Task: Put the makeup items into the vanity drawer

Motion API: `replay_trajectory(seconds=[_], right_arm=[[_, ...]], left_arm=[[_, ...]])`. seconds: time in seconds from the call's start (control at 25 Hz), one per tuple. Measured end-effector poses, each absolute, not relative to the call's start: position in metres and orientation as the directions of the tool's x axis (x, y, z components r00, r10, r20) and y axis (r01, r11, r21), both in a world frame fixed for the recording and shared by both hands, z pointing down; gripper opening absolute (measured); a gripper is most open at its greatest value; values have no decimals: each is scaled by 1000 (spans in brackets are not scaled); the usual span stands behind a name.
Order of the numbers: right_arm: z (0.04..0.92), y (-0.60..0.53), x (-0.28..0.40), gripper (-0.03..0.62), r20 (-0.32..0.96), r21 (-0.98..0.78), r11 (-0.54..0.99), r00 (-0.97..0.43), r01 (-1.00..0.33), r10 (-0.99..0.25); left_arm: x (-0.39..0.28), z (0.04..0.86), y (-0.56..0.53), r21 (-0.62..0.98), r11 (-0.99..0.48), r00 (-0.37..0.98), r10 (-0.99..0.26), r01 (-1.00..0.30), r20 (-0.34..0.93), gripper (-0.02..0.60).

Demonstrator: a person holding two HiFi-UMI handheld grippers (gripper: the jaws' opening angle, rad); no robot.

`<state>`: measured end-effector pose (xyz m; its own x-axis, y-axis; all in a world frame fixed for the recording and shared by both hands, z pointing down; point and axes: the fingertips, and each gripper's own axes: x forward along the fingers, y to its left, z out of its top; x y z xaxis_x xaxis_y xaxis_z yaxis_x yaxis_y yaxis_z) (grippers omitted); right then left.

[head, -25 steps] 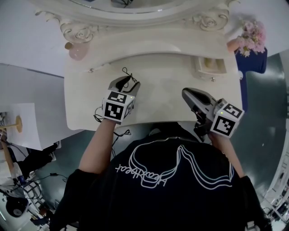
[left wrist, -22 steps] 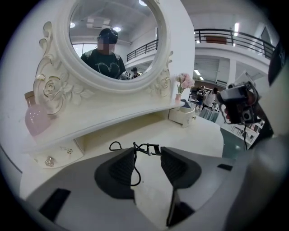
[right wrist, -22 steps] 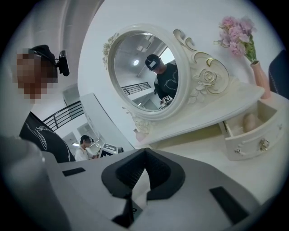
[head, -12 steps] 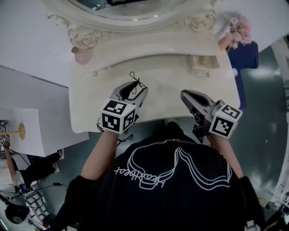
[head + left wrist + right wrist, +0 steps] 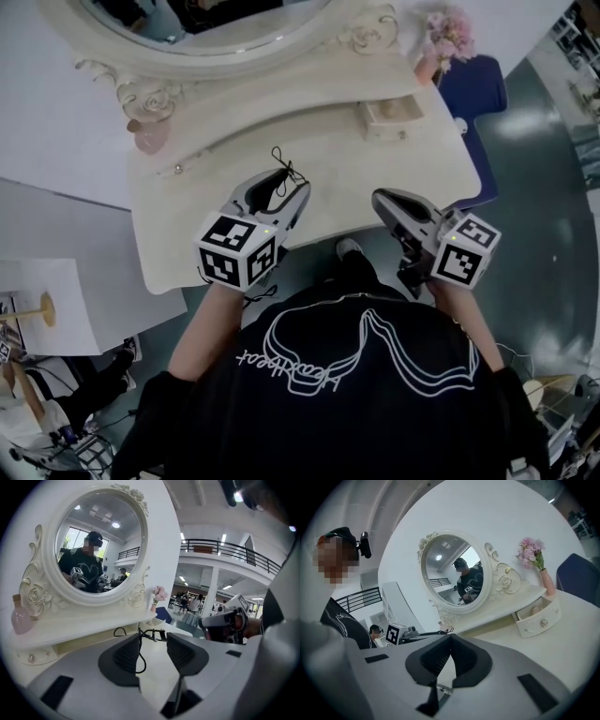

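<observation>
head view. the cream vanity top [image 5: 187, 225] has an oval mirror [image 5: 206, 23] at its back. my left claw [image 5: 289, 183] is over the top, in front of the mirror's middle. my right claw [image 5: 382, 199] is in front of the mirror's right edge, near the table's front rim. the drawer [image 5: 389, 127] sits under the mirror's right scroll. it is pulled out, with something tan inside. a pink bottle [image 5: 150, 138] stands at the mirror's left foot. flowers [image 5: 445, 33] stand to the mirror's right, and a blue chair [image 5: 473, 89] is beyond them.

left gripper view. my left claw [image 5: 153, 641] is released: the pads stand apart and bare tabletop shows through the gap. a thin black cord [image 5: 149, 632] loops across near the tips and trails down the left pad. no makeup item is between the pads. the mirror [image 5: 96, 545] is ahead and up-left, with the pink bottle [image 5: 19, 617] left of its frame.

right gripper view. my right claw [image 5: 450, 637] is clenched, tips meeting, with nothing pinched between them. the drawer [image 5: 539, 618] is open, below and right of the mirror [image 5: 457, 573]. a pale rounded item [image 5: 536, 607] lies inside, too small to identify. the flowers [image 5: 530, 550] stand on the shelf right of the mirror, above the drawer.
</observation>
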<state>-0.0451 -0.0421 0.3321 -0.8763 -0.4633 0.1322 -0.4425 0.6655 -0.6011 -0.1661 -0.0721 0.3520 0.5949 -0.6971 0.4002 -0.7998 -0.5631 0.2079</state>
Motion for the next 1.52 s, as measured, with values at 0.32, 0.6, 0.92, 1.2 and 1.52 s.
replay_trajectory(seconds=[0.32,0.6,0.92,1.2,1.52], right_arm=[[329,-35,-3,5,136,-601,615,-823,-511,-551],[334,-46,37,5,134,-611,577,-790,-541,-599],[340,-76,76,5,132,-627,548,-770,-553,-625],[348,-112,112,5,134,-646,523,-757,-556,-639],[361,-144,141,5,148,-665,504,-759,-551,-635]], left_arm=[[-115,337,-75,211,-658,682,-630,-723,371,186],[-70,333,-92,205,-702,719,-592,-682,365,186],[-22,331,-126,186,-739,742,-554,-647,379,186],[16,339,-168,180,-749,742,-534,-637,406,186],[49,369,-208,211,-744,732,-489,-634,475,187]])
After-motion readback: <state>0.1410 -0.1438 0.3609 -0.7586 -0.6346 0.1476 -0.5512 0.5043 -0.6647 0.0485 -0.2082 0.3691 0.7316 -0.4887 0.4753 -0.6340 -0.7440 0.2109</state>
